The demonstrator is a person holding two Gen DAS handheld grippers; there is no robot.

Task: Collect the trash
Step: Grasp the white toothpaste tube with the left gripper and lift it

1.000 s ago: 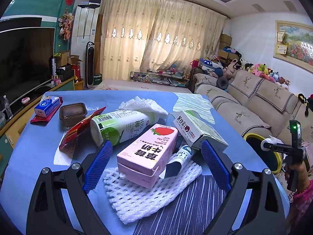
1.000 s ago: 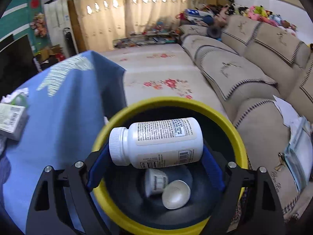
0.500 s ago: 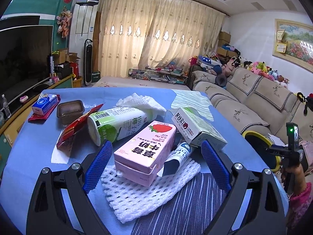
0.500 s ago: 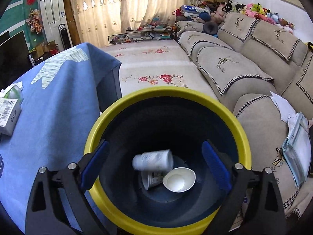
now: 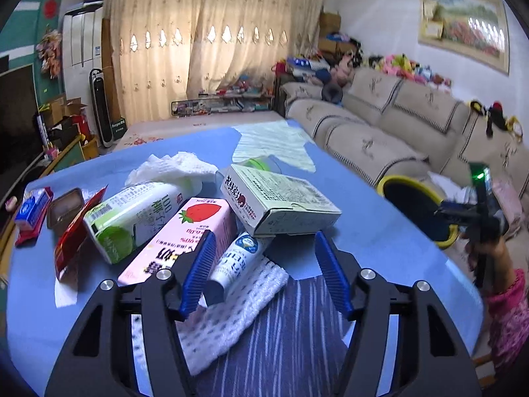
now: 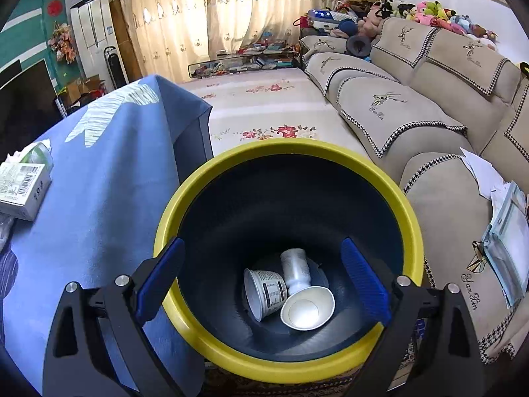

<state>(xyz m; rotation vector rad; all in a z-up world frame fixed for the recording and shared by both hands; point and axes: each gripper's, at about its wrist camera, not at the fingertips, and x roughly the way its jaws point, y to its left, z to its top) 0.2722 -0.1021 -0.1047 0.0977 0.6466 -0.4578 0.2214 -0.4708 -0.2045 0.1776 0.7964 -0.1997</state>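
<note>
Left tongs (image 5: 264, 271): just been closing, half open astride white tube (image 5: 235, 262), pads not pressing.
Table (image 5: 380, 231): pink carton (image 5: 185, 235), foam net (image 5: 231, 307), box (image 5: 281, 203).
Bin (image 6: 287, 152): yellow-rimmed, round; bottle (image 6: 296, 269), two cups.
Right tongs (image 6: 261, 278): wide open, empty.

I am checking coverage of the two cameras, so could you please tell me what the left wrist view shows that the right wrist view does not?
Left wrist only: the strawberry milk carton, the small white tube and foam net between the left hand-held gripper fingers.

Right wrist only: the bin's inside, with a yogurt cup, white bottle and paper cup.

Both: the yellow-rimmed bin and the green-white box.
</note>
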